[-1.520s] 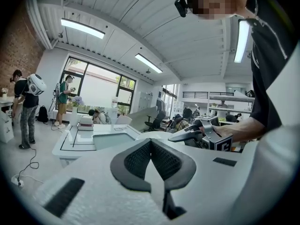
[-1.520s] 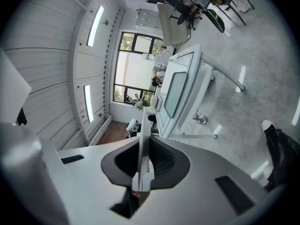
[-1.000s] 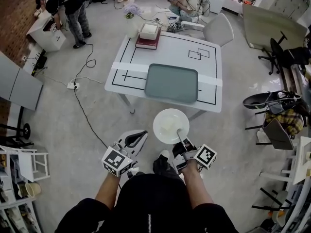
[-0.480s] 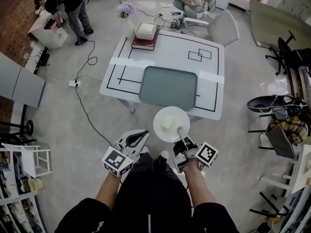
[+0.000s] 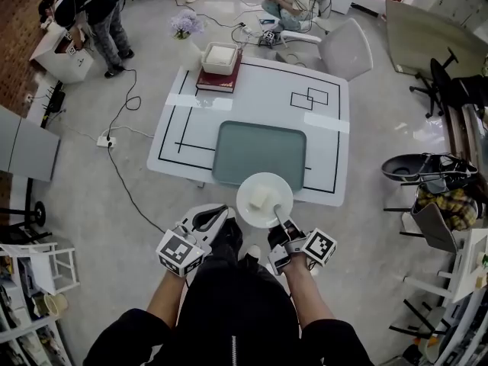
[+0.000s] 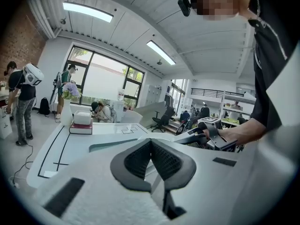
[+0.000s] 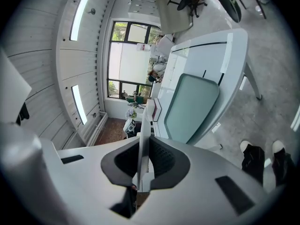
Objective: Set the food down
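A pale block of food (image 5: 260, 197) lies on a round white plate (image 5: 247, 209). My right gripper (image 5: 280, 225) is shut on the plate's near rim and holds it level in the air, over the near edge of the white table (image 5: 334, 152). In the right gripper view the plate's rim (image 7: 145, 125) runs edge-on between the pads. A grey-green tray (image 5: 259, 152) lies on the table just beyond the plate, and it also shows in the right gripper view (image 7: 190, 108). My left gripper (image 5: 213, 216) hangs to the plate's left, shut and with nothing in it (image 6: 151, 142).
A white box on a dark red book (image 5: 219, 58) and a vase of flowers (image 5: 185, 30) stand at the table's far left corner. A white chair (image 5: 347, 48) is behind the table, with people (image 5: 99, 14) further back. A cable (image 5: 126, 178) lies on the floor at the left.
The table has come closer in the head view. The plate, carried forward, now hangs over the table's near edge. Both grippers keep their hold and pose.
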Available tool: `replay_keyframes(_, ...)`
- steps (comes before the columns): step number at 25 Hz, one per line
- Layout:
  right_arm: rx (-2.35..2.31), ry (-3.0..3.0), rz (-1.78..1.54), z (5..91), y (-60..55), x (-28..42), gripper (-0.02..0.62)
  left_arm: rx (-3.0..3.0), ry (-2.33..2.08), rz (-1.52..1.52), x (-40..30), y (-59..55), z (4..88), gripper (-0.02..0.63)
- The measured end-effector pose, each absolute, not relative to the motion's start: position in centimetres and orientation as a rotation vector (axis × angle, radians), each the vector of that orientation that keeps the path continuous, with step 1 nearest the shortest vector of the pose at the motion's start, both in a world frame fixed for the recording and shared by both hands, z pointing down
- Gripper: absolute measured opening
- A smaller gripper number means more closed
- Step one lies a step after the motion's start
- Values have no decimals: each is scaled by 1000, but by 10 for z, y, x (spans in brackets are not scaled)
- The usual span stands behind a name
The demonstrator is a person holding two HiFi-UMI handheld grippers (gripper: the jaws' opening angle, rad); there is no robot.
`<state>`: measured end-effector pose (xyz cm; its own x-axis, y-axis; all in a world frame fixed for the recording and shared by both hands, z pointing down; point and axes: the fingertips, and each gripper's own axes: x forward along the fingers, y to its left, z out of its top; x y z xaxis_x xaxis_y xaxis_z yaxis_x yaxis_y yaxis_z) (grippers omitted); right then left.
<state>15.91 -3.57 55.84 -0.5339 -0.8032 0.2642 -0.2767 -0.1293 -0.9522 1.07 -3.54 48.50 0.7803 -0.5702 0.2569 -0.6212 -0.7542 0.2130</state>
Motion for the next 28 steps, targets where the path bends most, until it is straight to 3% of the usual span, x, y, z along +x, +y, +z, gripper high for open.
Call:
replay_keyframes(11,-1251,1684,-1687,571,-117,128,26,2716,-824,263,-27,-144,493,6)
replay_keyframes(28,-1353,1672,-1816,631,-188,121,26,2634,-878,281,-39,-211,505,6)
